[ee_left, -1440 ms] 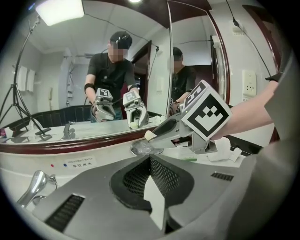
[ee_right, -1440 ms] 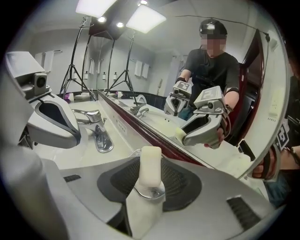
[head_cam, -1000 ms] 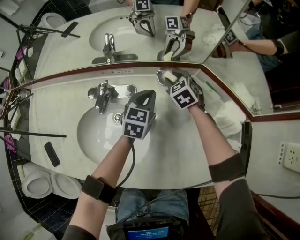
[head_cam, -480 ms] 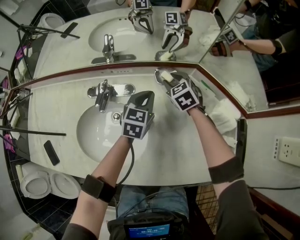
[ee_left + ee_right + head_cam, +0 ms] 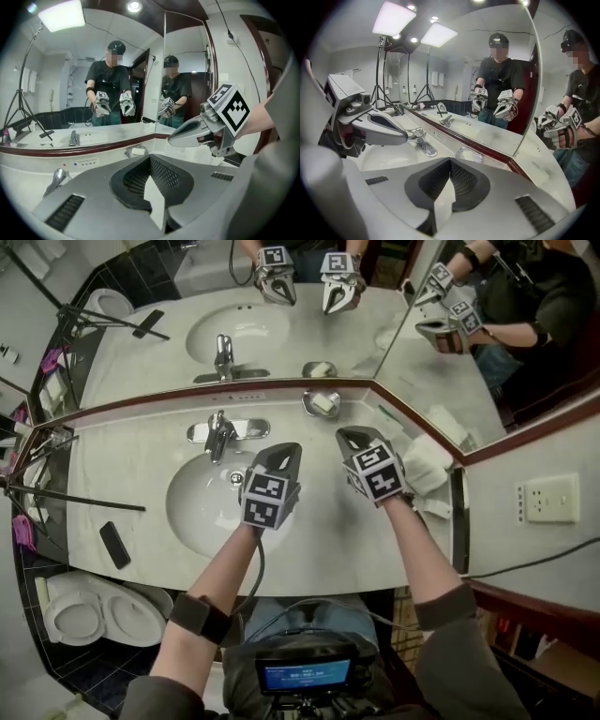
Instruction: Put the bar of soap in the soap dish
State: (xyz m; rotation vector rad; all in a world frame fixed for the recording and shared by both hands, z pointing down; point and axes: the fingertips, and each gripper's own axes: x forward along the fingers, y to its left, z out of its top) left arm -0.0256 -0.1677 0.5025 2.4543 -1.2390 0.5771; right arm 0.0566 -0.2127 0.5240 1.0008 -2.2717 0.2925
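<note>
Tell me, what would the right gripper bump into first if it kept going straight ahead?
Most likely the soap dish, with the bar of soap in it, straight beyond the right gripper, whose jaws have just closed on nothing. Depth is unclear, so it might touch the counter first.

Cream soap [image 5: 326, 404], silvery dish [image 5: 308, 399], white grey-veined bench [image 5: 366, 540]; the left gripper [image 5: 287, 448] and right gripper [image 5: 349, 435] are grey with black-and-white square markers [image 5: 265, 501].
</note>
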